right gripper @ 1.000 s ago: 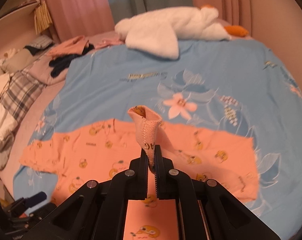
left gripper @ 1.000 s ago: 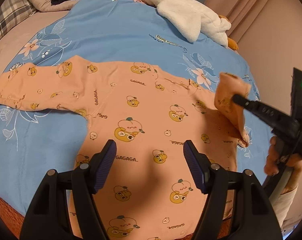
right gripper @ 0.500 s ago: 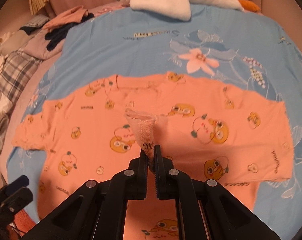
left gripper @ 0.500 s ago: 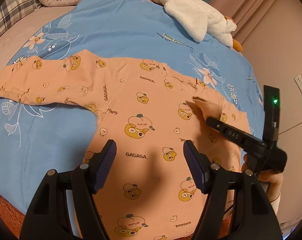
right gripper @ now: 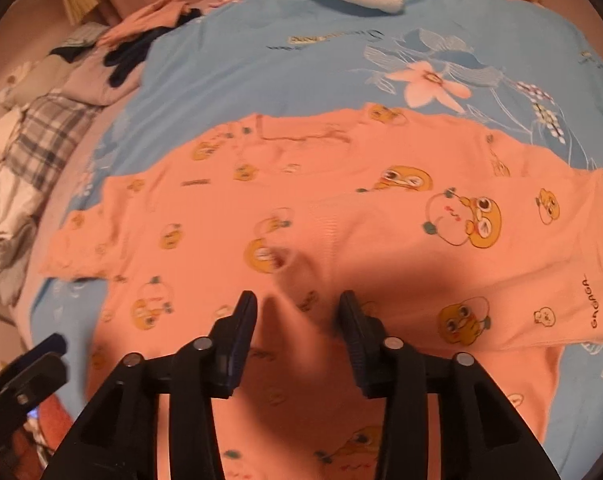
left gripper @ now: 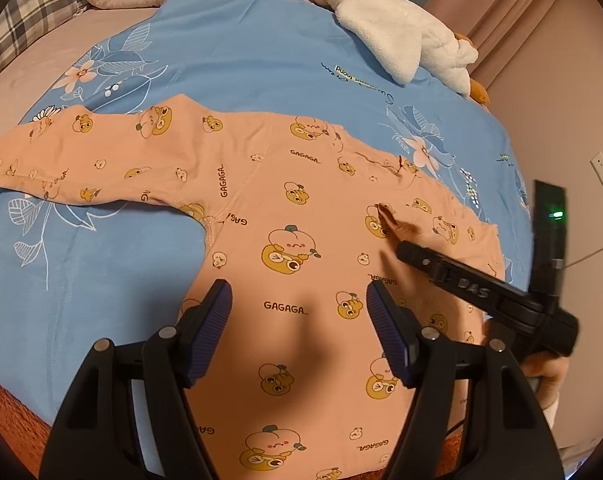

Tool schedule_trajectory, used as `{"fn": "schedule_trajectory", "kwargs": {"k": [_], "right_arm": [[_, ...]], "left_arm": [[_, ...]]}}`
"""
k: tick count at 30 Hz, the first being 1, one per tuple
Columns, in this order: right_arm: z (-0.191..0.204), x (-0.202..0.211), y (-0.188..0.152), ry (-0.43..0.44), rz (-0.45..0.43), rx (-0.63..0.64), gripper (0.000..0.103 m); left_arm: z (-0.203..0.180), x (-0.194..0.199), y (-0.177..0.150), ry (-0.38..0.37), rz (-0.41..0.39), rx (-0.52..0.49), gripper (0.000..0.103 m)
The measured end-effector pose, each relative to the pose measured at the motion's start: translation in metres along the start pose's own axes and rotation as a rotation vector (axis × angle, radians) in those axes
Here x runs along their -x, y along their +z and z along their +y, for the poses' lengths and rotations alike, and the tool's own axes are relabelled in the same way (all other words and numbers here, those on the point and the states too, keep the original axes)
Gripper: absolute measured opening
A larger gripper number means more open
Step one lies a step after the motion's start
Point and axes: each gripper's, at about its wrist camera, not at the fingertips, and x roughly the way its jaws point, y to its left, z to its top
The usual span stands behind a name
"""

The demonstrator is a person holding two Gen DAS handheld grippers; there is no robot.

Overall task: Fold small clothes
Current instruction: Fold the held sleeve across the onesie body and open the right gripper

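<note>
Orange shirt (left gripper: 285,240) spread flat on the bed's blue sheet (left gripper: 237,48), near its front edge. One sleeve folded in over the chest, cuff (right gripper: 297,272) lying loose between the opening jaws of the right tool (right gripper: 297,312). Left tool (left gripper: 299,308) wide, empty, hovering above the shirt. Other sleeve (left gripper: 81,160) still stretched out; body folds remaining, apparently.

Matt peach knit-cloth top with cartoon print (left gripper: 285,216) on smooth blue floral cloth sheet (left gripper: 241,48); fluffy white fleece blanket (left gripper: 397,36) far; ribbed matt plastic gripper pads (left gripper: 385,334).
</note>
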Motion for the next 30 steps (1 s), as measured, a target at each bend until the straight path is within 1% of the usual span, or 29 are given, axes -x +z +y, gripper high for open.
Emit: {"fn": "schedule_trajectory", "kwargs": {"k": [3,5,6,8,9,12,15,16,18,20,22,24,25,28,30], "right_arm": [[0.004,0.018,0.003,0.029,-0.046,0.009,0.043],[0.003,0.031,0.005,0.052,-0.085,-0.006,0.047],[0.0,0.034,0.005,0.047,-0.101,-0.015,0.048],[-0.008,0.033,0.008,0.008,-0.121,-0.038,0.049],[-0.015,0.029,0.009,-0.012,-0.112,-0.062,0.049],[-0.03,0.009,0.004,-0.036,-0.067,-0.116,0.049],[-0.037,-0.008,-0.003,-0.076,-0.017,-0.122,0.049],[-0.037,-0.015,-0.007,-0.087,-0.014,-0.114,0.049],[-0.032,-0.016,-0.01,-0.108,-0.038,-0.09,0.049],[-0.031,-0.014,-0.011,-0.107,-0.046,-0.09,0.049],[-0.038,-0.006,-0.011,-0.072,-0.05,-0.127,0.049],[-0.049,0.014,-0.013,-0.045,-0.094,-0.178,0.049],[-0.055,0.028,-0.015,-0.049,-0.132,-0.19,0.049],[-0.076,0.06,-0.024,-0.099,-0.196,-0.213,0.049],[-0.092,0.074,-0.032,-0.124,-0.214,-0.245,0.049]], "left_arm": [[0.0,0.0,0.0,-0.002,0.0,-0.001,0.07],[0.0,0.0,-0.001,-0.004,0.0,-0.001,0.071],[0.0,-0.001,-0.001,-0.005,0.002,-0.002,0.071],[0.0,-0.004,-0.001,-0.005,0.009,0.0,0.071],[0.0,-0.005,-0.001,-0.009,0.012,0.001,0.071],[0.001,-0.008,-0.002,-0.028,0.022,0.003,0.071],[0.0,-0.014,-0.001,-0.033,0.032,0.006,0.071],[0.0,-0.015,-0.001,-0.035,0.035,0.008,0.071],[-0.002,-0.019,0.001,-0.049,0.041,0.011,0.071],[-0.006,-0.023,0.004,-0.07,0.051,0.011,0.071],[-0.013,-0.03,0.009,-0.096,0.065,0.002,0.071],[-0.022,-0.039,0.015,-0.127,0.083,-0.019,0.071],[-0.027,-0.045,0.018,-0.141,0.092,-0.029,0.071],[-0.043,-0.067,0.022,-0.144,0.146,-0.067,0.071],[-0.05,-0.083,0.025,-0.184,0.187,-0.069,0.071]]}}
